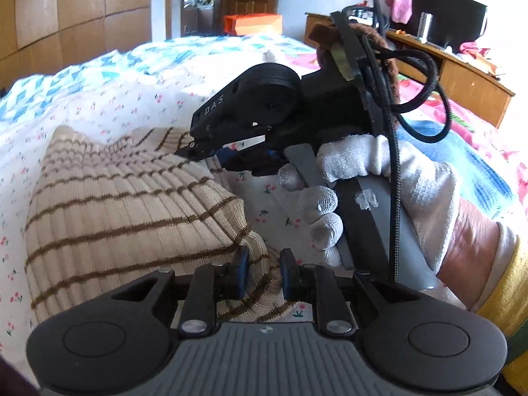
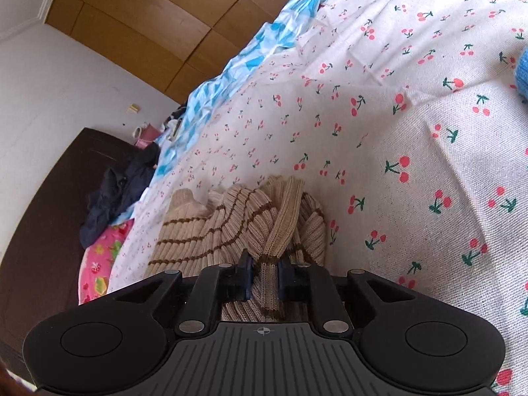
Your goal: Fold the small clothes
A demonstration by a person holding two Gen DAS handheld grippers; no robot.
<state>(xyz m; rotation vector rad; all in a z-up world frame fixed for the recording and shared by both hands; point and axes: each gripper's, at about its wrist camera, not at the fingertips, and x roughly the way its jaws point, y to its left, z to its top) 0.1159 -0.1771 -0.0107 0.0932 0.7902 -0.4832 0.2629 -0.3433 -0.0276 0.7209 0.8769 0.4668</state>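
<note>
A beige ribbed knit garment with brown stripes [image 1: 125,204] lies on the cherry-print bedsheet [image 1: 99,109]. My left gripper [image 1: 263,275] is shut on its near corner, cloth bunched between the blue pads. In the left wrist view my right gripper [image 1: 211,155], held by a white-gloved hand [image 1: 379,178], pinches the garment's far edge. In the right wrist view my right gripper [image 2: 265,279] is shut on a bunched strip of the same garment [image 2: 237,227], which hangs crumpled ahead of the fingers over the sheet [image 2: 396,115].
A blue-and-white patterned quilt [image 1: 99,66] lies at the bed's far side. A wooden desk [image 1: 462,76] with clutter stands at right. Wooden wardrobes [image 2: 158,19] line the wall. Dark clothes [image 2: 115,194] lie by a dark headboard [image 2: 43,204].
</note>
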